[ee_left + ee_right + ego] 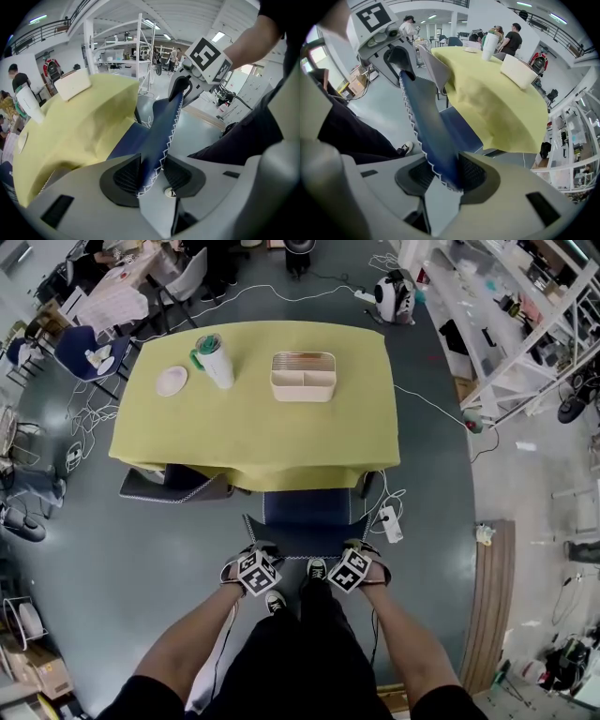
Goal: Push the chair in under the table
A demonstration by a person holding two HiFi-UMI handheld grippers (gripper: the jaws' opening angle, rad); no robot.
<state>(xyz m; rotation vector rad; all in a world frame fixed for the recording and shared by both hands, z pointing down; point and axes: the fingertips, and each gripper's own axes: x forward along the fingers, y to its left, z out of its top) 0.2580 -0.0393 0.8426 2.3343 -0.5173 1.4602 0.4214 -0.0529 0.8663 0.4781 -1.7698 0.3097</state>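
A blue chair (309, 510) stands at the near side of the yellow-clothed table (253, 442), its seat partly beneath the cloth's hanging edge. My left gripper (260, 552) is shut on the left end of the backrest's top edge, my right gripper (355, 550) on the right end. In the left gripper view the stitched blue backrest (161, 126) runs between the pads of the left gripper (152, 176) across to the right gripper (185, 89). The right gripper view shows the backrest (424, 122) pinched in the right gripper (445, 176), with the left gripper (398, 56) at its far end.
A grey chair (173, 486) is tucked under the table to the left. The table bears a plate (172, 381), a cup (214, 360) and a white organiser box (303, 376). A power strip (390, 523) and cables lie on the floor at right. Shelving (525, 315) stands far right.
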